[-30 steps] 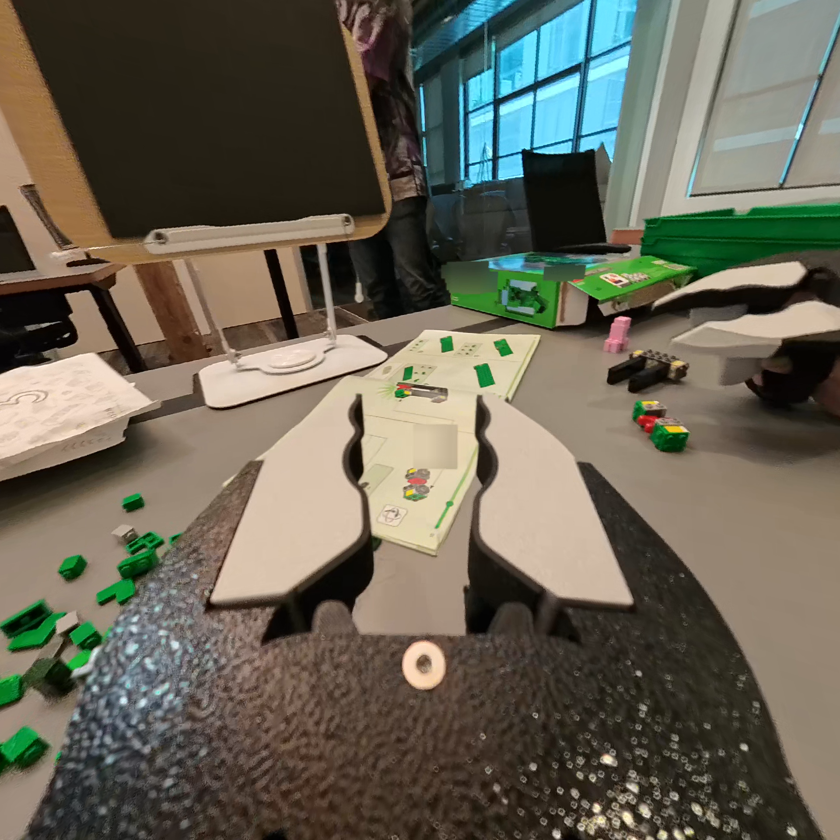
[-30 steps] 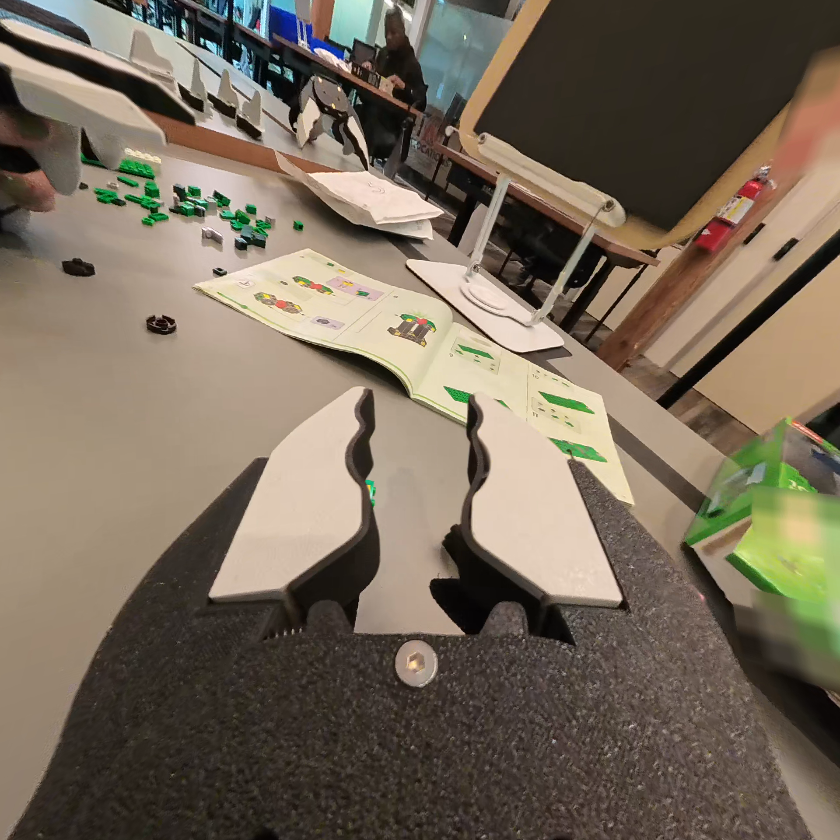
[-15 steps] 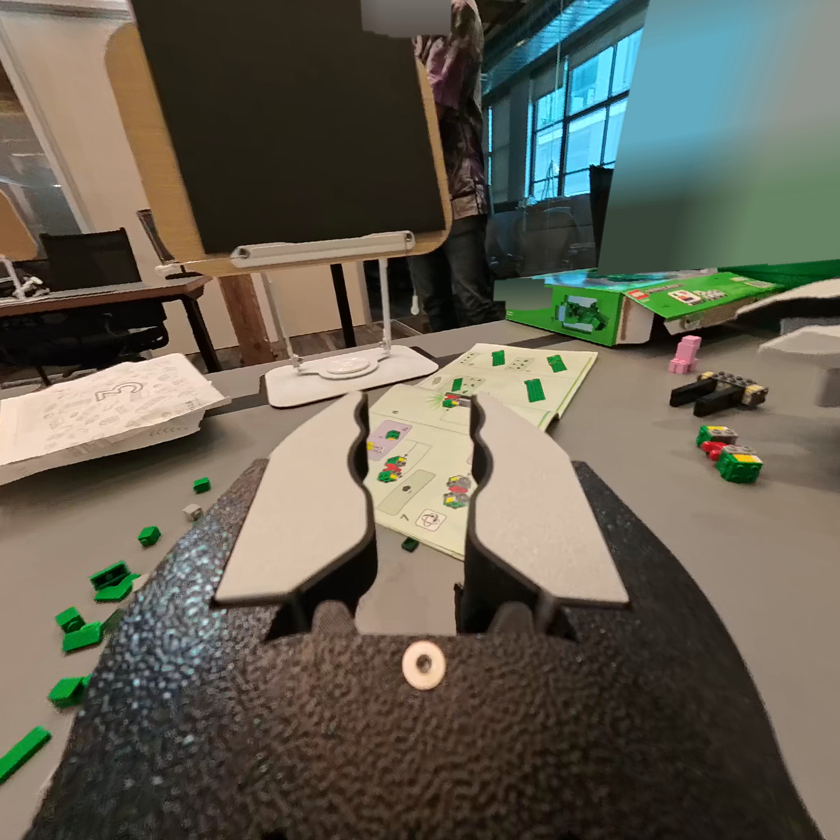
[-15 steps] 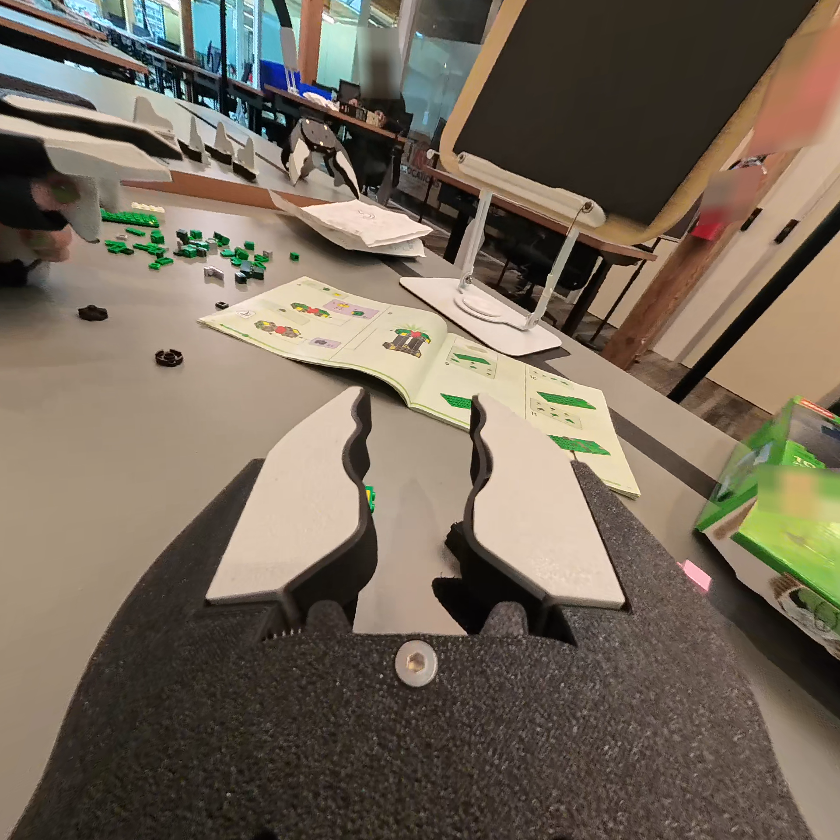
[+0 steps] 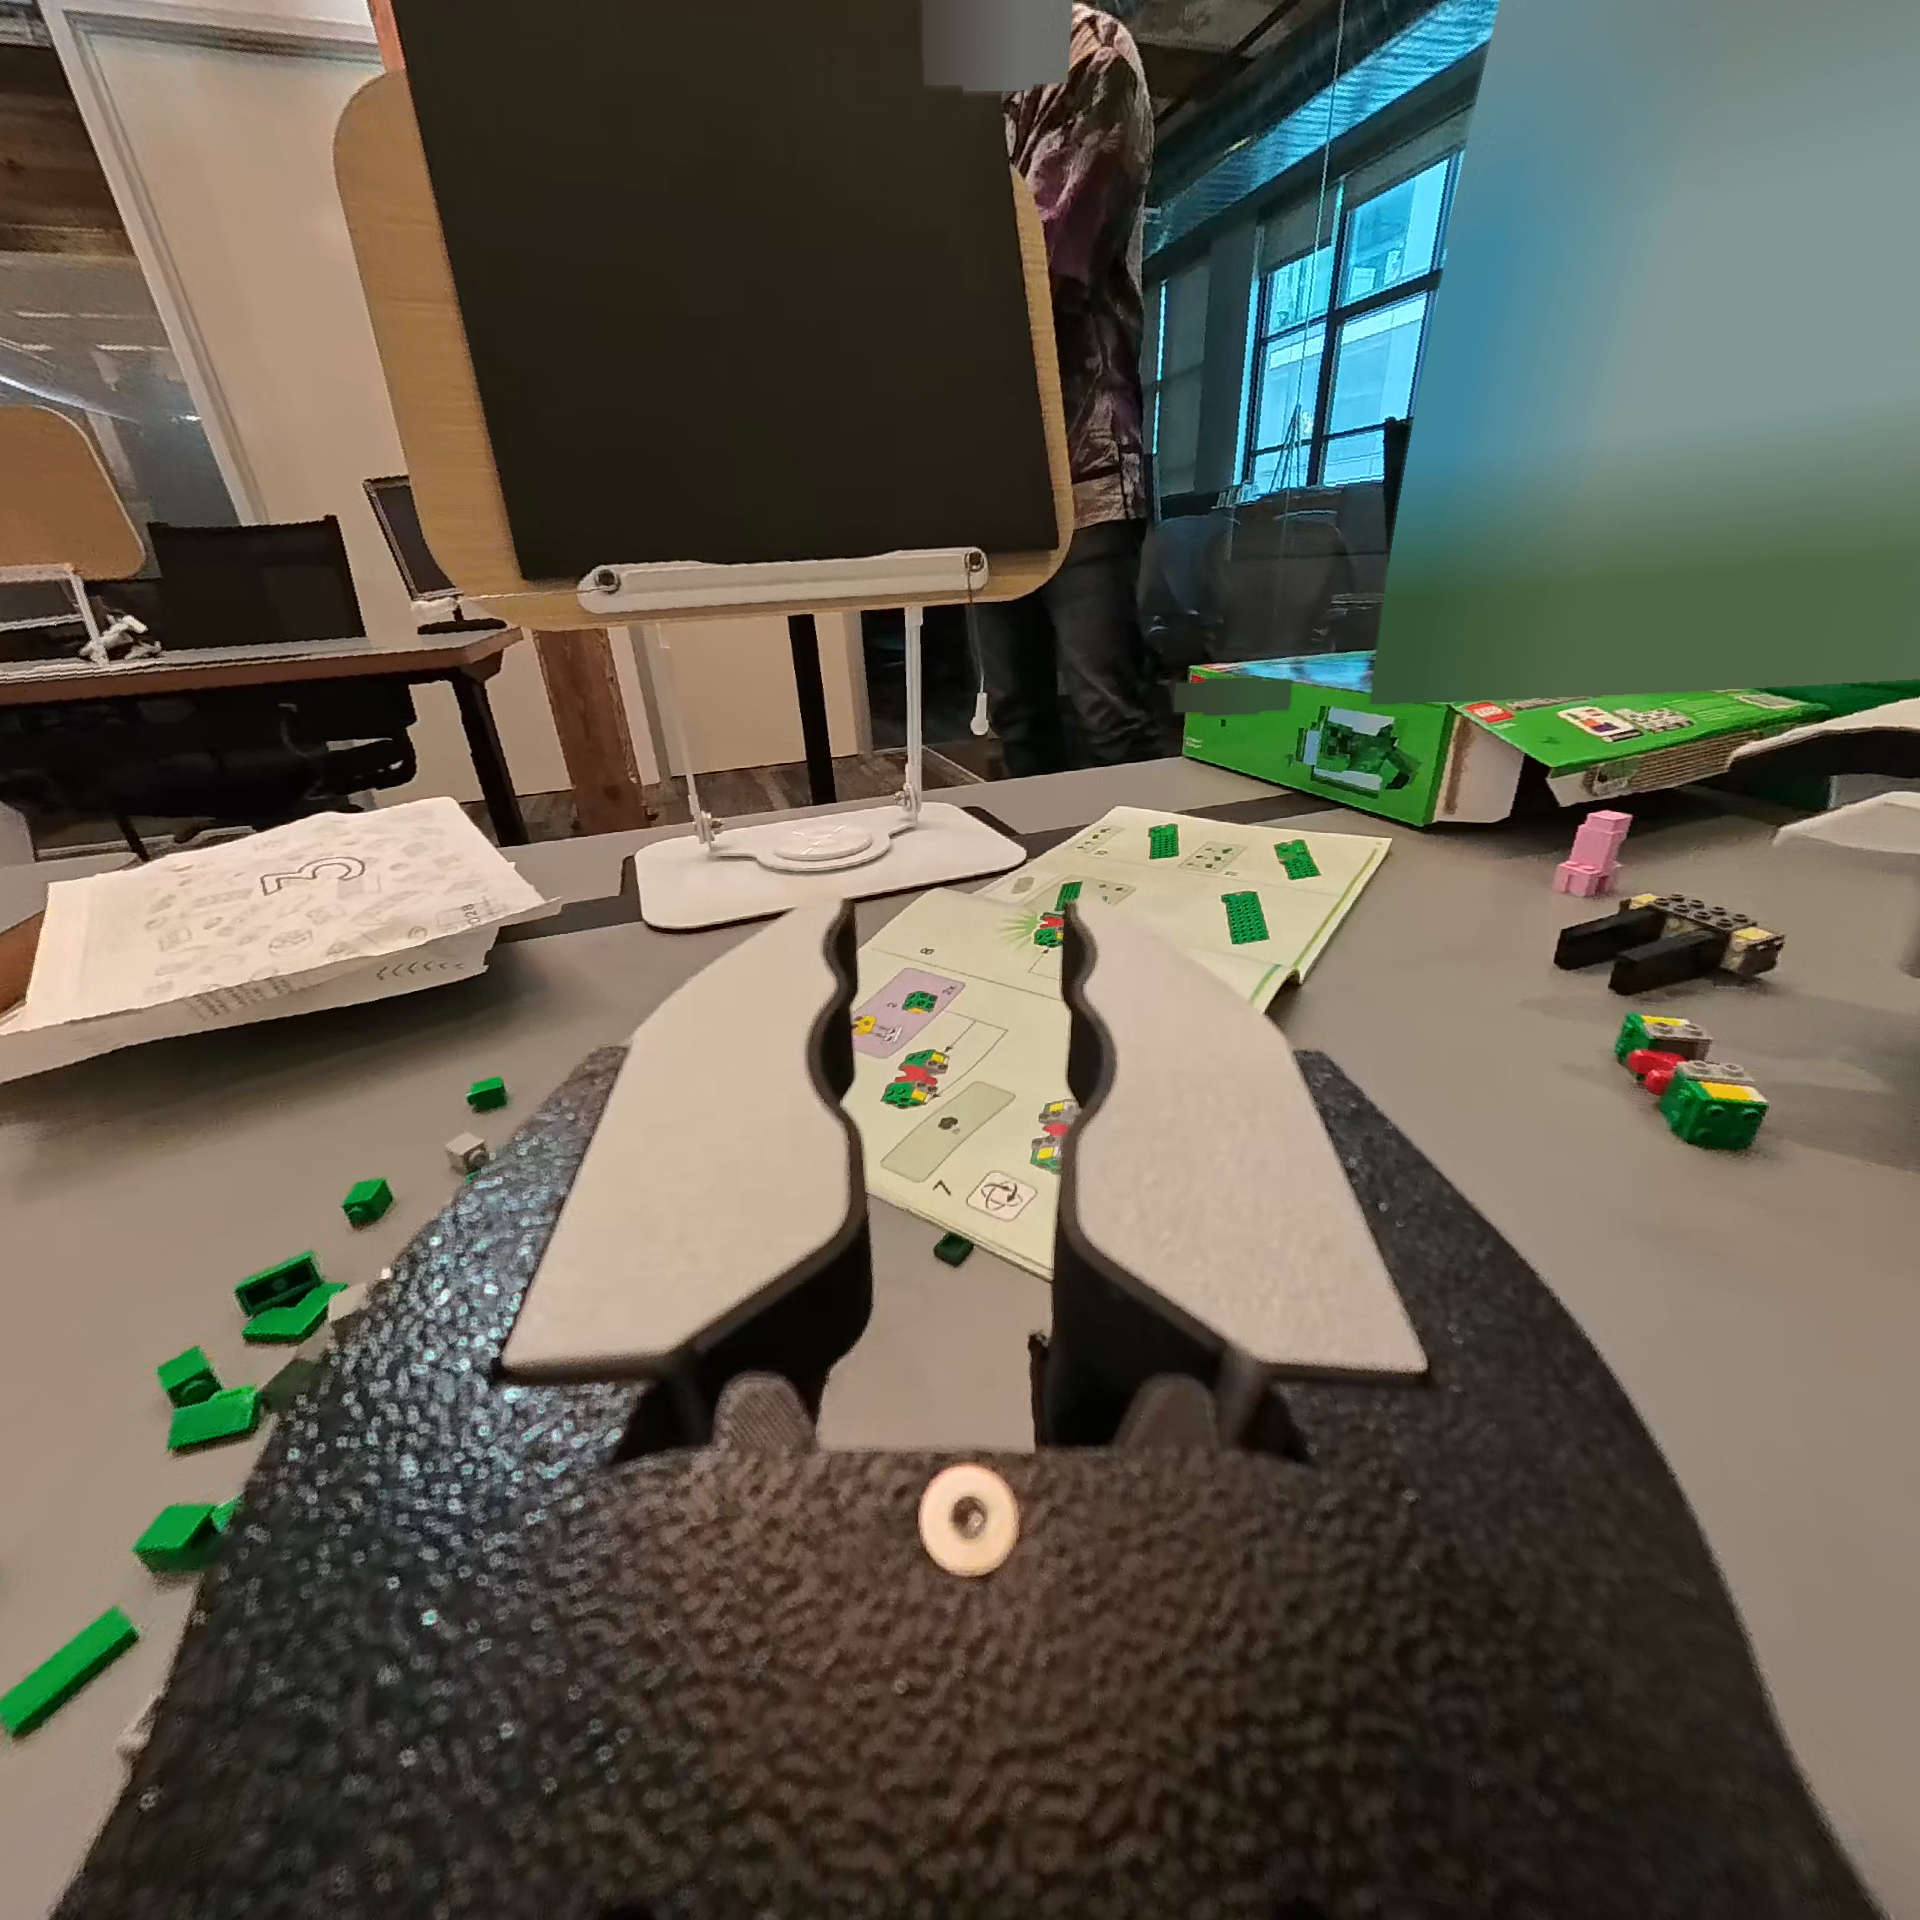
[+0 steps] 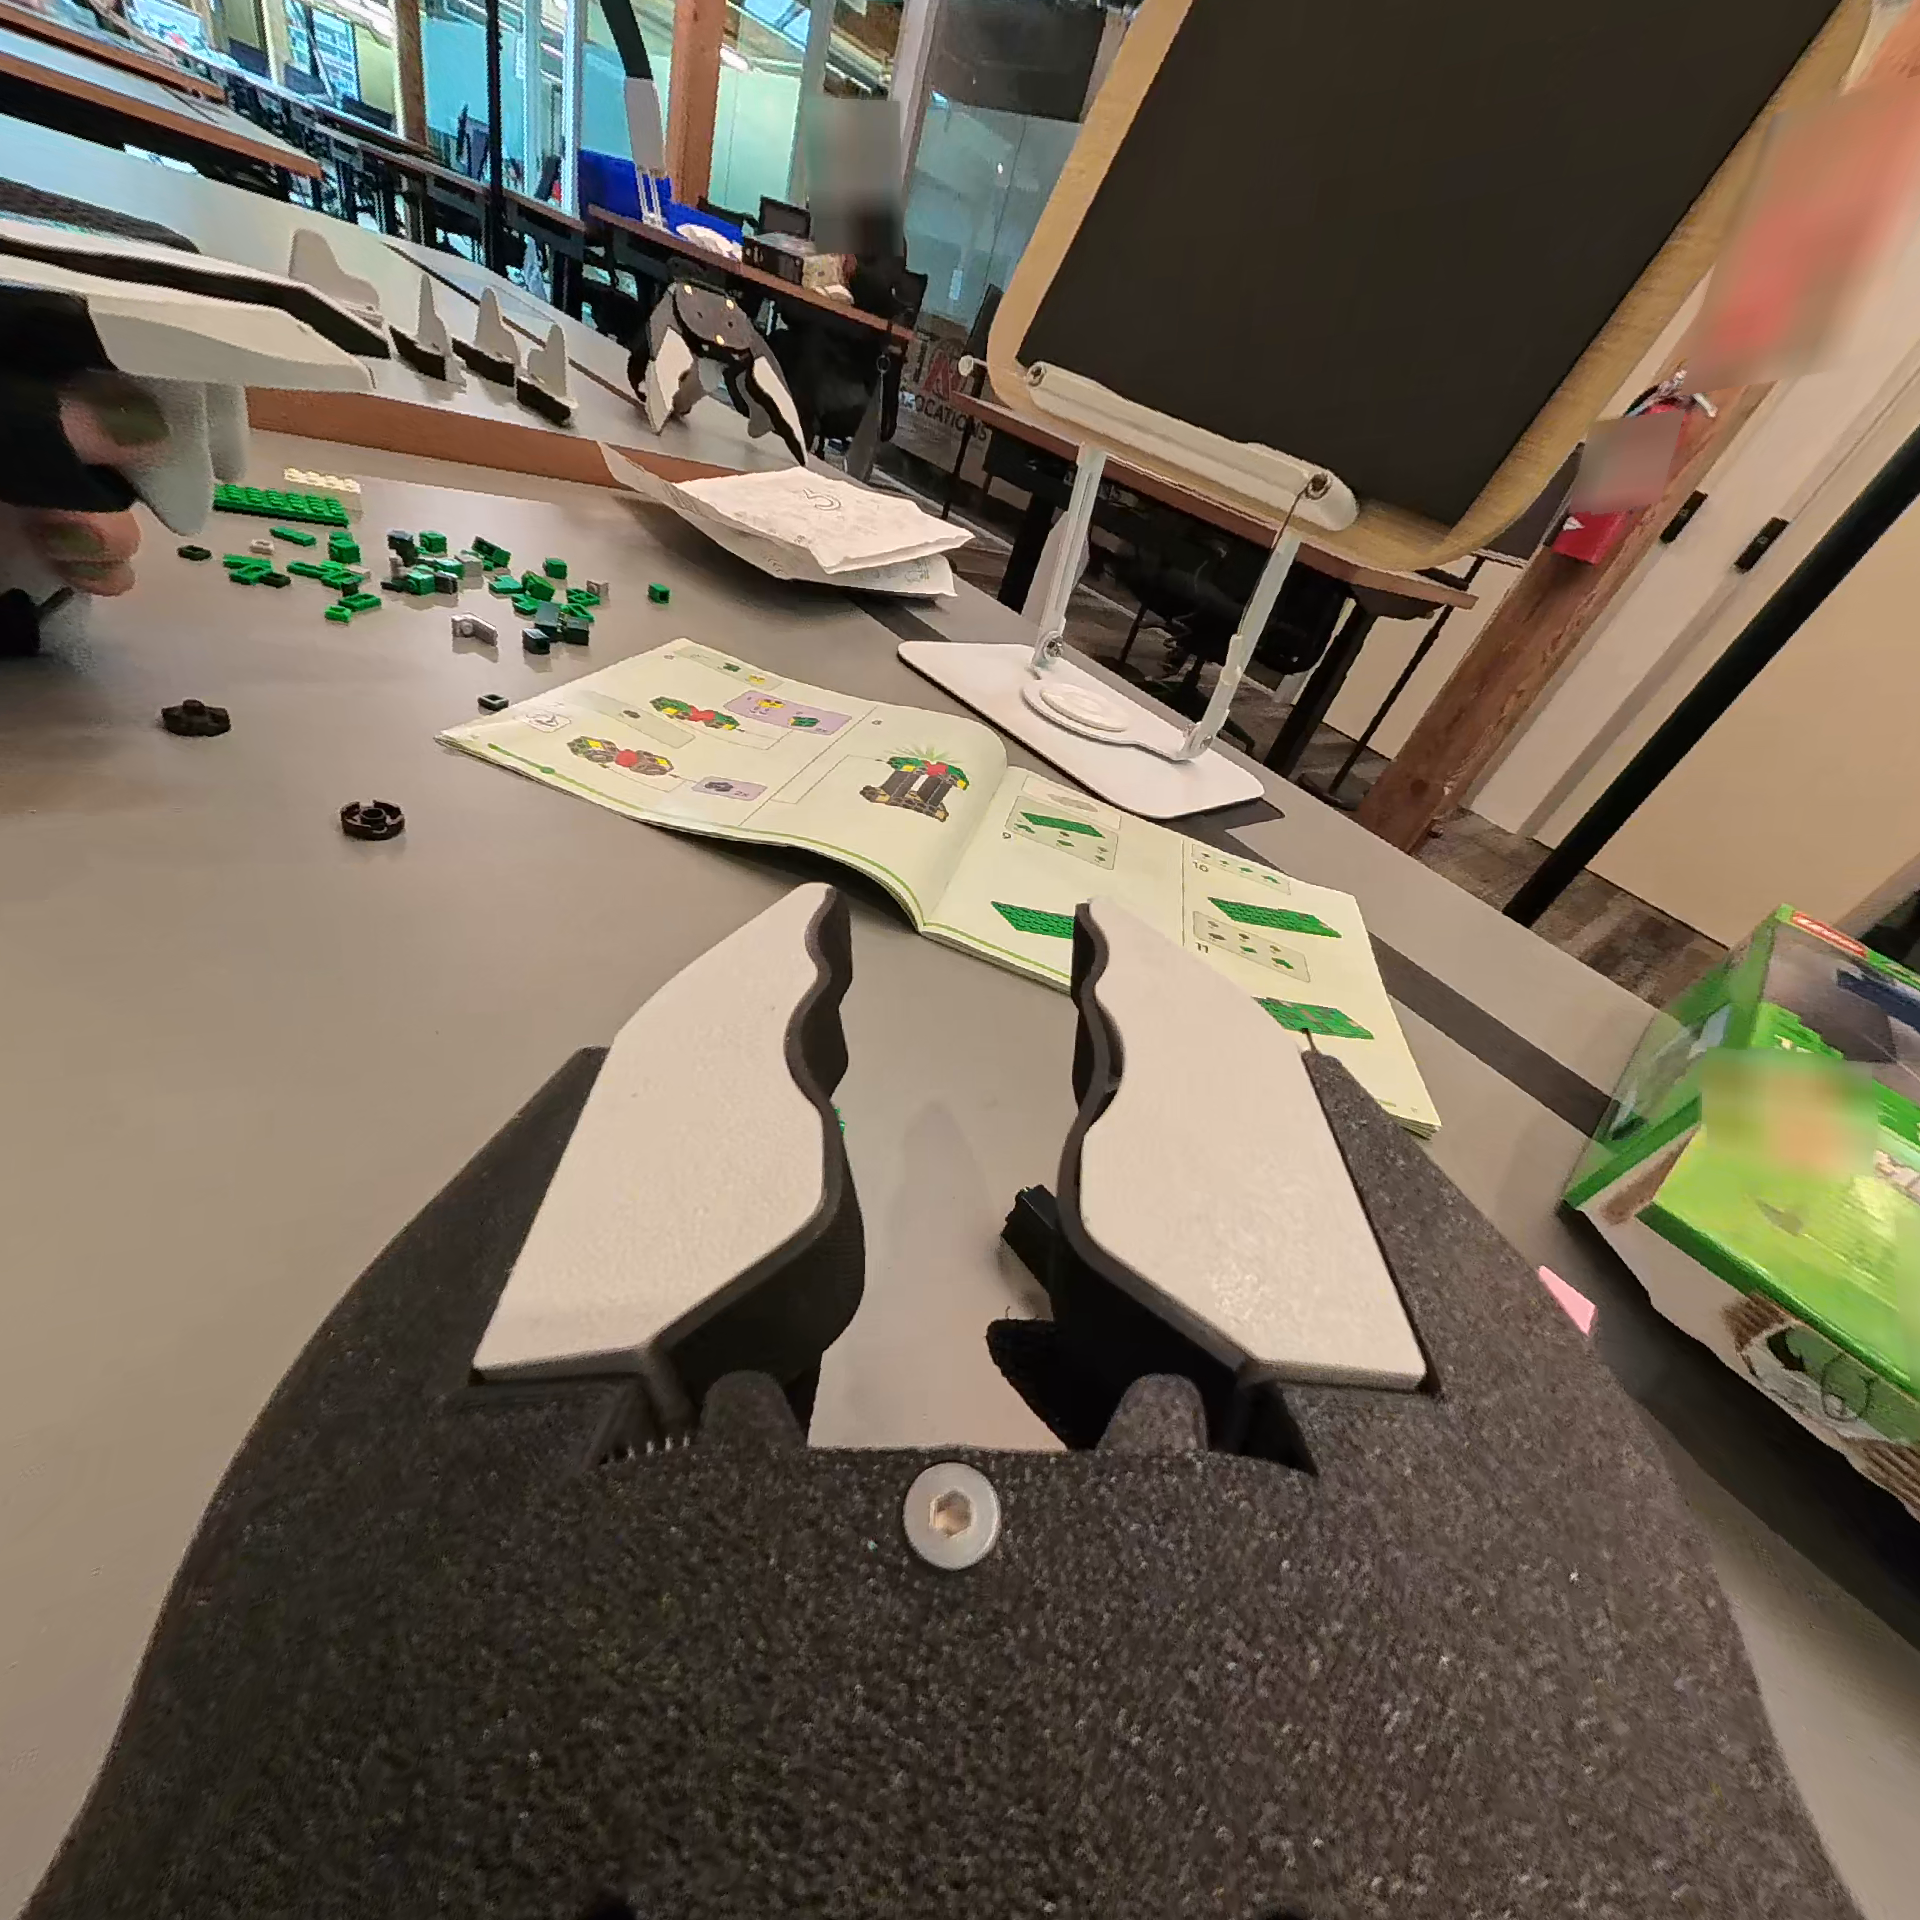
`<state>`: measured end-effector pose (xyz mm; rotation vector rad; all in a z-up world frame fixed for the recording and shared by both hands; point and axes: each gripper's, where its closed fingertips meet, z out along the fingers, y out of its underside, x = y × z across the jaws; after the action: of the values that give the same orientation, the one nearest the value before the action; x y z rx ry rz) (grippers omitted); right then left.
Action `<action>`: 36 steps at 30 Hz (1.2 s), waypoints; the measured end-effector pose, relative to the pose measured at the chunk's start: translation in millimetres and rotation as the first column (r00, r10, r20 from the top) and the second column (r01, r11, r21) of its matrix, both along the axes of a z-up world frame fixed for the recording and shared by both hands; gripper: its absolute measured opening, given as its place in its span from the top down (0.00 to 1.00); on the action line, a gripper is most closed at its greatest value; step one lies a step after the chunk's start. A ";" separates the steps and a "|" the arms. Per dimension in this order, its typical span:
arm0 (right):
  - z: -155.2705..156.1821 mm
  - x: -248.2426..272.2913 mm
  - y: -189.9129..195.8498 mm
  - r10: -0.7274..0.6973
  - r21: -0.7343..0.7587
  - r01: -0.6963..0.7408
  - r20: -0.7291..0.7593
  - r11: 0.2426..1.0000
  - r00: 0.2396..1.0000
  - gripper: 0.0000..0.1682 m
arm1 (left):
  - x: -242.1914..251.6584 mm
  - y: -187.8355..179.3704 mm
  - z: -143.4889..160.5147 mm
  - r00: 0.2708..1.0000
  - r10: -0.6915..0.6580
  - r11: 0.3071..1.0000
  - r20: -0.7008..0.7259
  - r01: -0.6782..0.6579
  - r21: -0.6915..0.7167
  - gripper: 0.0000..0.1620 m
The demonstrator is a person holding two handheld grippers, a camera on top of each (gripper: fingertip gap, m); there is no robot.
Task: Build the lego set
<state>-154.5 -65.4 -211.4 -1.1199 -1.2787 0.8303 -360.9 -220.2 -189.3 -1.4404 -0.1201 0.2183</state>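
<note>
My left gripper (image 5: 956, 925) is open and empty, held above the grey table with the open instruction booklet (image 5: 1143, 935) ahead of it. Loose green bricks (image 5: 281, 1299) lie to its left. A black built piece (image 5: 1662, 945), a green, red and yellow built piece (image 5: 1694, 1081) and a pink figure (image 5: 1595, 852) sit to its right. My right gripper (image 6: 956, 914) is open and empty, just short of the booklet (image 6: 935, 800). A black part (image 6: 1029, 1216) lies under its right finger. The brick pile (image 6: 416, 571) is far left, below the left gripper (image 6: 156, 343).
A tablet on a white stand (image 5: 821, 852) stands behind the booklet. A white paper bag (image 5: 260, 925) lies at the back left. The green set box (image 5: 1403, 748) is at the back right. Two black round parts (image 6: 371, 819) lie left of the booklet. A person stands behind the table. Spacing between my two grippers at the tips: around 25 cm.
Both grippers have drawn back and tilted up a little, so the booklet sits farther ahead. Both stay open and empty. Nothing on the table has moved.
</note>
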 end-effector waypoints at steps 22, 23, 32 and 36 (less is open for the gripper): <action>-58.1 -11.5 -29.5 0.021 -0.080 0.013 0.411 0.997 0.911 0.63 | 4.7 4.1 -0.9 1.000 -0.024 1.000 -0.012 0.024 -0.011 0.79; -61.9 -12.3 -29.0 0.010 -0.079 0.027 0.436 0.996 0.900 0.63 | 4.8 4.5 -1.2 1.000 -0.024 1.000 -0.013 0.024 -0.014 0.79; -80.0 -14.1 -28.7 0.043 -0.192 0.075 0.548 0.979 0.835 0.67 | 6.0 7.6 -2.9 0.999 -0.027 0.999 -0.032 0.026 -0.033 0.79; -75.8 -15.6 -26.6 0.039 -0.200 0.080 0.529 0.977 0.848 0.69 | 5.7 7.6 -2.9 0.999 -0.028 0.999 -0.029 0.027 -0.032 0.79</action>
<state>-170.1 -92.0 -287.2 -1.6127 -1.6532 0.6716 -355.2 -212.5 -192.2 -1.4689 -0.0730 0.2189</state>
